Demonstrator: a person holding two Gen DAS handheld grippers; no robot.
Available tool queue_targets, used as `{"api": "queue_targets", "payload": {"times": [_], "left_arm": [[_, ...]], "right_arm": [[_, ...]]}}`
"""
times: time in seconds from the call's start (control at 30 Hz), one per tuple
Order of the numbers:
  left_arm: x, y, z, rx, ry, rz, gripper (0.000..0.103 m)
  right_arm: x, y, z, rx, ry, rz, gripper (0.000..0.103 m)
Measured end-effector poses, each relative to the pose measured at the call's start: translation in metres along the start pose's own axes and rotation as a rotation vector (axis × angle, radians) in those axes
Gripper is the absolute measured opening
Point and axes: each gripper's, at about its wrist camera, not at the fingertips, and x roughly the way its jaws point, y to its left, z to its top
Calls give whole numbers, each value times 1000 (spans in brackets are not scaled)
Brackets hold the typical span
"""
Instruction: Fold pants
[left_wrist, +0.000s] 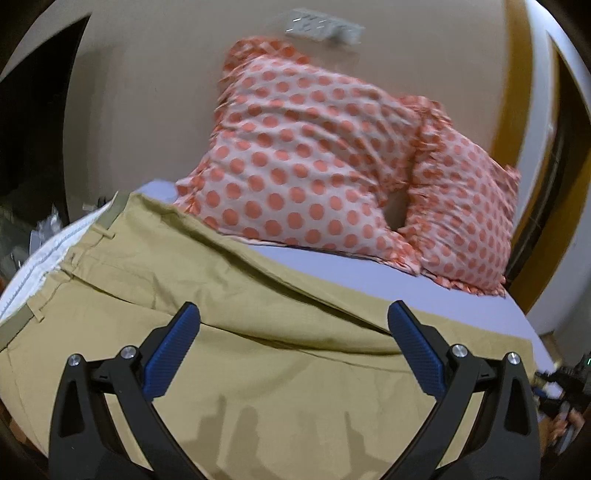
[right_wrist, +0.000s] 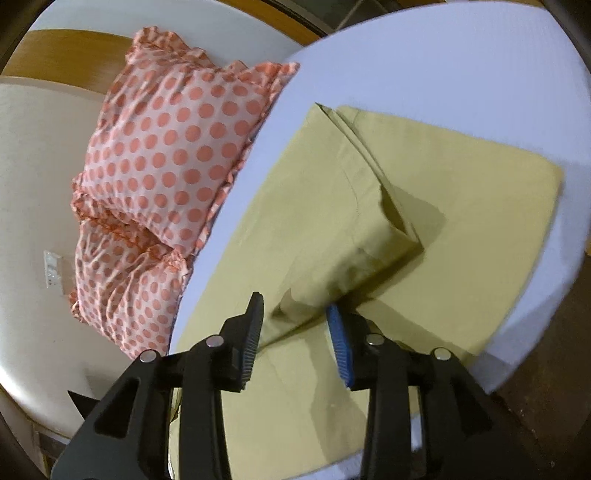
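Note:
Khaki pants lie spread on a bed with a pale lilac sheet. The waistband with its white lining shows at the left in the left wrist view. My left gripper is wide open and empty, hovering just above the pants. In the right wrist view the pants lie across the sheet, and a raised fold of khaki cloth runs between my right gripper's fingers. My right gripper is half open around that fold, not clamped on it.
Two pink pillows with orange polka dots lean against the beige wall at the head of the bed; they also show in the right wrist view. A wall socket sits above them. The bed edge drops off to a dark floor.

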Motion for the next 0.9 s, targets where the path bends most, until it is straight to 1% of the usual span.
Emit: {"api": "queue_targets", "payload": {"times": [0.03,0.07,0.1,0.13,0.17,0.23,0.33,0.4,0.43,0.47,0.5,0.53,0.57,0.6,0.63,0.67,0.73,0.77,0.8,0.83,0.87,0.9], "left_arm": [[8,9,5,-34,19,6,101],[17,17,11,-68,36,7,101],[25,25,18,-93,48,3,101],[33,31,23,-110,58,2,101],[44,36,30,-122,74,8,101],[75,48,47,-143,129,37,101],[113,64,62,-196,195,69,99],[142,71,69,-219,242,112,93],[157,76,72,-228,272,129,86],[171,81,74,-245,300,137,73],[180,85,75,-253,314,135,64],[189,90,76,-264,331,131,32],[194,96,75,-284,344,120,6],[193,104,74,-327,344,103,6],[185,107,72,-345,324,85,5],[172,105,71,-332,296,74,4],[118,96,64,-254,204,54,3],[83,93,55,-230,157,36,4],[57,92,46,-218,131,30,4],[24,92,30,-201,103,30,5],[-5,92,11,-183,91,43,6],[-21,93,-2,-176,89,53,7]], "right_arm": [[3,2,2,3,-6,12,39],[4,0,3,8,-10,25,37],[10,0,7,2,-20,40,11],[13,-1,10,-6,-23,47,3],[15,-4,12,1,-25,63,3],[5,-4,13,-10,-67,128,3],[-4,1,15,-28,-97,161,3],[-7,3,18,-32,-105,175,3],[-8,4,19,-36,-111,179,3],[-9,5,19,-40,-115,179,3],[-10,7,19,-45,-120,182,3],[-10,9,19,-50,-124,182,3],[-10,10,20,-56,-131,185,3],[-10,11,21,-60,-135,192,3],[-11,12,22,-64,-139,198,3],[-14,13,23,-68,-149,199,3],[-25,12,24,-75,-175,204,3],[-34,10,24,-79,-193,205,3],[-42,7,24,-83,-207,202,3],[-51,3,23,-87,-220,192,3],[-56,0,21,-90,-228,182,3],[-61,-4,20,-95,-235,165,3]]}}
